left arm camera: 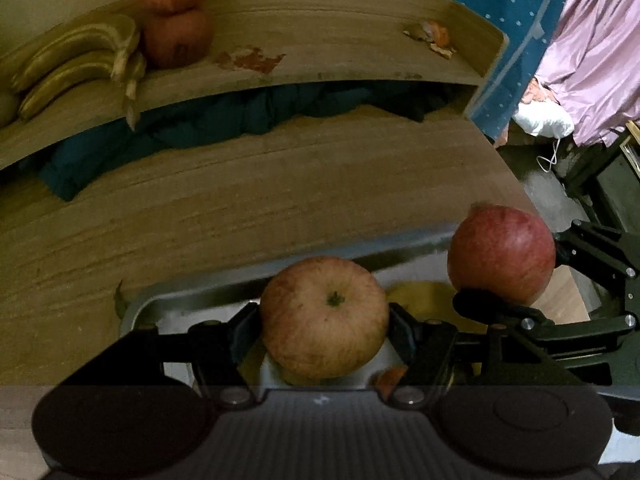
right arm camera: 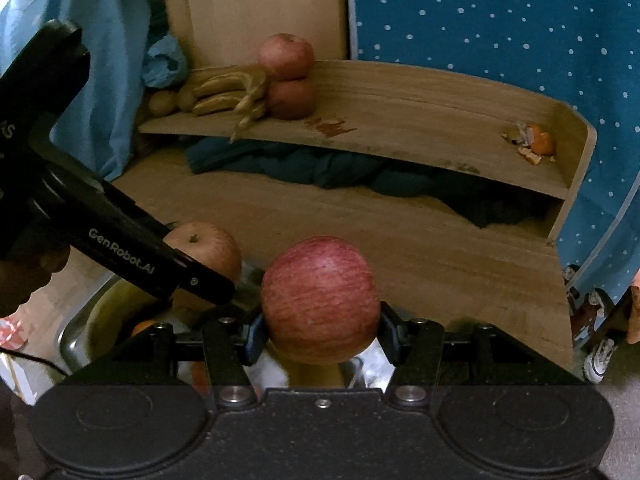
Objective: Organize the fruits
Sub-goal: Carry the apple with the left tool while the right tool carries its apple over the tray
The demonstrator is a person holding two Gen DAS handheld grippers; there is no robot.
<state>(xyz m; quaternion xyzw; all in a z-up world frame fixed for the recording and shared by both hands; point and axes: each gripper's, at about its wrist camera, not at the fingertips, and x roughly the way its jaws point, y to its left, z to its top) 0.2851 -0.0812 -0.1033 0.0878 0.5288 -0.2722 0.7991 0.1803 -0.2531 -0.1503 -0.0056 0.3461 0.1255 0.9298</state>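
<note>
The left gripper (left arm camera: 324,330) has its jaws clamped on a pale yellow-red apple (left arm camera: 324,316), stem up, held over a steel tray (left arm camera: 192,300). Just to its right, the right gripper (right arm camera: 320,330) grips a redder apple (right arm camera: 320,300) between its jaws. The left gripper's arm reads "GenRobot.AI" in white. Well ahead of both jaws, a wooden shelf (right arm camera: 420,104) carries two stacked apples (right arm camera: 288,76), bananas (right arm camera: 224,92) and orange peel (right arm camera: 536,144)

both grippers are being seen as matte black, fastened with silver screws; white "genrobot.ai" lettering is being shown along the left gripper (right arm camera: 200,276).
</note>
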